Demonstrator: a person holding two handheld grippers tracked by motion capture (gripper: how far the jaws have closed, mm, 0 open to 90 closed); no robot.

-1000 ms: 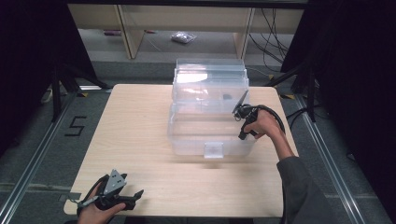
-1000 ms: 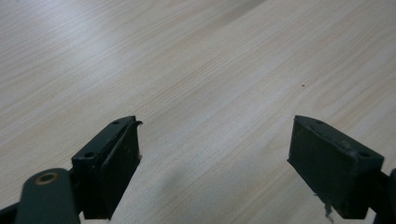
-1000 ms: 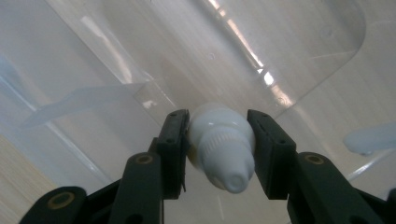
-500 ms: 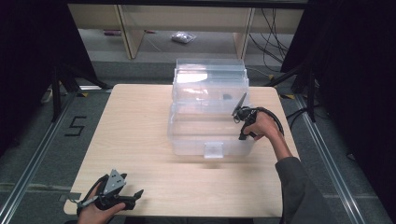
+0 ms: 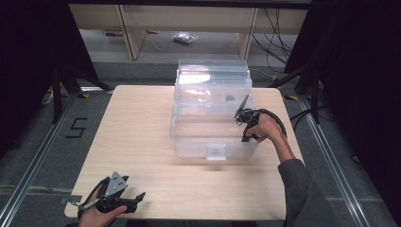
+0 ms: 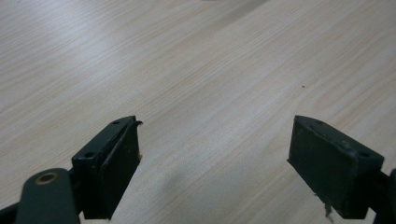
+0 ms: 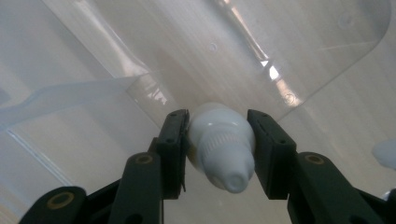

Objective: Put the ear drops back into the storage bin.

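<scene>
Your left gripper (image 5: 124, 201) rests at the near left corner of the table (image 5: 137, 127), jaws spread wide with only bare wood grain between them, nothing held. Moving right, the clear plastic box (image 5: 213, 118) stands at the middle-far part of the table, its lid open and tipped back. At the box's right side your right gripper (image 7: 218, 151) is poised over the rim, jaws closed on a small white bottle (image 7: 219, 144); the jaws pinch its body from both sides, with the ribbed cap pointing back toward the camera. The bottle appears to be over the inside of the box, above its floor. Risk: the bottle is rounded and smooth, and the pads catch only its flanks, so a loosening of your squeeze or a knock against the box wall could let it twist or drop early. A release from height could make it bounce or roll.
</scene>
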